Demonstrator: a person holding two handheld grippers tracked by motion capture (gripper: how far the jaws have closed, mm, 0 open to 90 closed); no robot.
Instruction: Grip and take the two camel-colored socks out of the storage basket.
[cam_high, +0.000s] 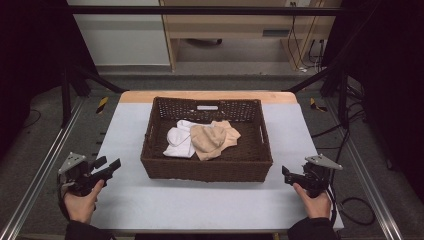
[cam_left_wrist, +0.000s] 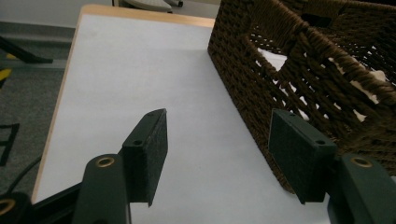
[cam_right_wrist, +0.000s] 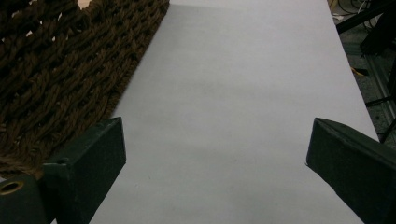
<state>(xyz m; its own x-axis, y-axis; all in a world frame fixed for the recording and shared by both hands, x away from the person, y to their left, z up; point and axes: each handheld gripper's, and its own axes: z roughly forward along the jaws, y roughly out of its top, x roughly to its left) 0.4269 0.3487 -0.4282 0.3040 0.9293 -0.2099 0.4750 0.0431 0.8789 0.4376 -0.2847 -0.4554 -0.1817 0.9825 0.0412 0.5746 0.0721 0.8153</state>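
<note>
A pale grey table (cam_high: 150, 200) (wood strip along its far edge) fills the centre of the high view, carrying a brown woven basket (cam_high: 207, 170) mid-frame.

Bare table (cam_high: 200, 205) flanks and fronts the woven basket (cam_high: 205, 169), the sole obstacle.

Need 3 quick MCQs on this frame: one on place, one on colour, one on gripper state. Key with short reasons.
1. Where do the socks lie?
A. in the basket
B. on the bare table
C. in a gripper

2. Colours of the socks?
A. black, grey
B. white, beige
C. red, blue

3. The left gripper is:
A. shut on a sock
B. shut, empty
C. open, empty

Key: A, the white sock and beige sock lie inside the basket; B, as the high view shows; C, the left gripper fingers stand apart over bare table.
</note>
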